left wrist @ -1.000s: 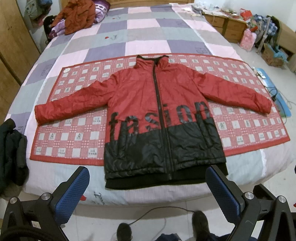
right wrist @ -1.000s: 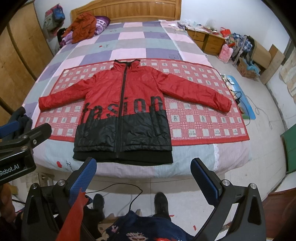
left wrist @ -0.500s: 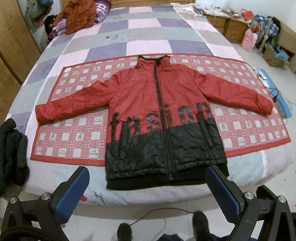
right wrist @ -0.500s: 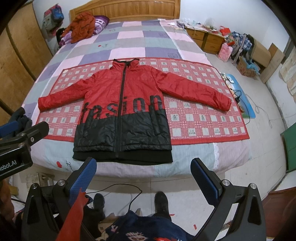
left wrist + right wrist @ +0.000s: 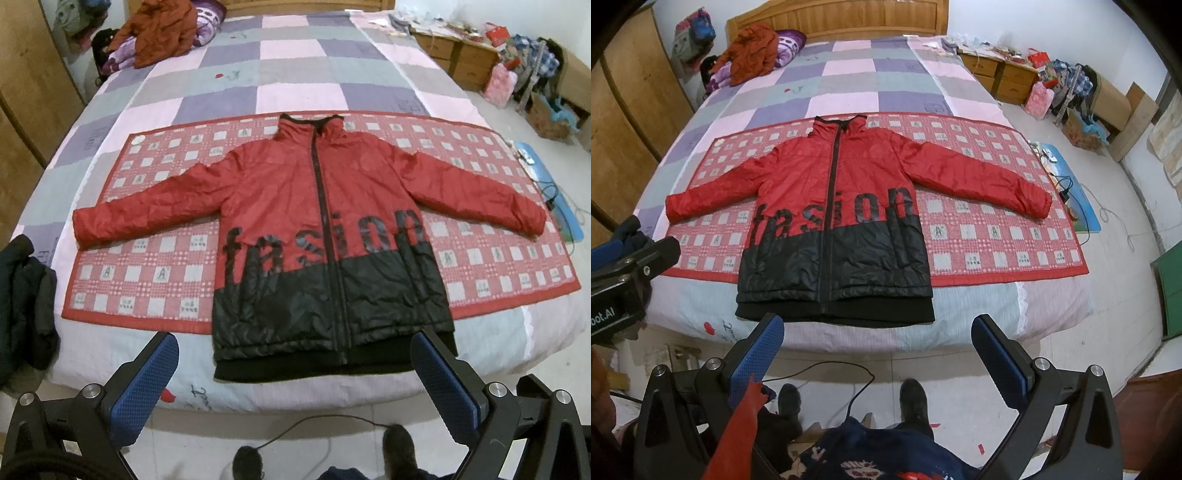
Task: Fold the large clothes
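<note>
Red and black, the jacket point(image 5: 325, 240) lay face up and zipped across a checked mat point(image 5: 147, 280) on the bed point(image 5: 295, 74), sleeves spread wide to either side, collar away from me, black hem point(image 5: 332, 363) hanging just past the mat toward the bed's near edge. Nothing of it was folded yet, by my reading.

I had the left gripper point(image 5: 291, 391) held back off the bed, fingers spread wide with nothing between them. The right gripper point(image 5: 877, 363) was likewise splayed and empty of the jacket; a red scrap point(image 5: 738, 432) showed by its left finger, though I could not tell whether it was stuck there or merely lying behind it.

I judged the jacket a padded, puffy thing: light for its bulk, soft, with a shiny shell that would likely slip between the pads and spring back out of a crease. A pinch on flat fabric looked poor. Better holds, I thought, were the thick edges: the left cuff point(image 5: 83, 230) and the right cuff point(image 5: 532, 225) for bringing the sleeves in over the chest, then the hem corners for doubling the body up toward the collar point(image 5: 310, 125). The ribbed black band at the hem looked grippier than the shell.

A dark garment point(image 5: 26, 306) lay at the bed's left edge, well apart from the jacket.
</note>
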`<action>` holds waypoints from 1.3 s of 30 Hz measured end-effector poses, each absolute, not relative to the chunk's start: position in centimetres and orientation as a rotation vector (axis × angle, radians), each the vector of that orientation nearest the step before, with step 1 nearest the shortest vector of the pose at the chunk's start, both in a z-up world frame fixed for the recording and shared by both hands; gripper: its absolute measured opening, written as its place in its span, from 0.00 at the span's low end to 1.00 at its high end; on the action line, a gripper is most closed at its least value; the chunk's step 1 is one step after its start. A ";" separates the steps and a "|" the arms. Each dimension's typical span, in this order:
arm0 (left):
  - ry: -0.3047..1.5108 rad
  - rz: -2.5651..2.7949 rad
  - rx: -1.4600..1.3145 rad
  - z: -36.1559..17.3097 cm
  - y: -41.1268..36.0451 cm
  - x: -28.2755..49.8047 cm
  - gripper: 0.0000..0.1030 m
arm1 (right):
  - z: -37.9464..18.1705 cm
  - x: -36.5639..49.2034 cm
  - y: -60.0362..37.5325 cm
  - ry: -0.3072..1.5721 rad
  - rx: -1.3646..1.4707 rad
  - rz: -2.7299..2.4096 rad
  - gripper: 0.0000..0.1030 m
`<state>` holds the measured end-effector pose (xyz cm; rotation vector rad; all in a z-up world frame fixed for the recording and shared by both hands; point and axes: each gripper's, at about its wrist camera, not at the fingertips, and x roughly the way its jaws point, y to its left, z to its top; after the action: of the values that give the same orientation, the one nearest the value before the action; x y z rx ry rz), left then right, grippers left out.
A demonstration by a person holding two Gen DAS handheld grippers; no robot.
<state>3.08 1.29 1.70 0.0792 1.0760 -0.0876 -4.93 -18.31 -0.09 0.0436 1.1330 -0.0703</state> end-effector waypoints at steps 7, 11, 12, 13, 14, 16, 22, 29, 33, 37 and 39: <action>1.083 -0.084 0.076 1.6 1.4 2.9 1.00 | -0.1 -4.9 -18.5 1.135 0.045 -0.073 1.00; 1.079 -0.086 0.076 1.5 1.4 2.8 1.00 | -0.2 -5.0 -18.7 1.136 0.044 -0.078 1.00; 1.083 -0.087 0.075 1.5 1.5 3.1 1.00 | -0.3 -5.2 -18.9 1.137 0.044 -0.078 1.00; 1.084 -0.087 0.077 1.6 1.5 3.0 1.00 | -0.2 -5.2 -18.8 1.137 0.044 -0.078 1.00; 1.087 -0.086 0.078 1.6 1.5 3.1 1.00 | -0.1 -5.1 -18.7 1.136 0.045 -0.079 1.00; 1.088 -0.082 0.075 1.3 1.4 2.9 1.00 | -0.4 -4.8 -19.2 1.136 0.046 -0.081 1.00; 1.085 -0.080 0.073 1.1 1.3 3.0 1.00 | -0.6 -5.2 -19.8 1.138 0.048 -0.094 1.00; 1.081 -0.075 0.073 0.3 1.2 3.8 1.00 | -0.7 -4.9 -19.9 1.140 0.051 -0.106 1.00; 1.089 -0.084 0.071 -0.4 1.0 4.8 1.00 | -0.7 -4.3 -19.9 1.145 0.055 -0.121 1.00; 1.093 -0.098 0.077 -0.7 1.1 5.4 1.00 | -0.5 -3.3 -19.8 1.159 0.061 -0.146 1.00; 1.089 -0.104 0.080 -0.4 1.3 5.7 1.00 | -0.5 -3.1 -19.6 1.158 0.060 -0.153 1.00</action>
<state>5.68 1.33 -0.39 0.0801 1.0886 -0.1043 -3.07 -19.63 -0.49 0.0603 1.1578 -0.1532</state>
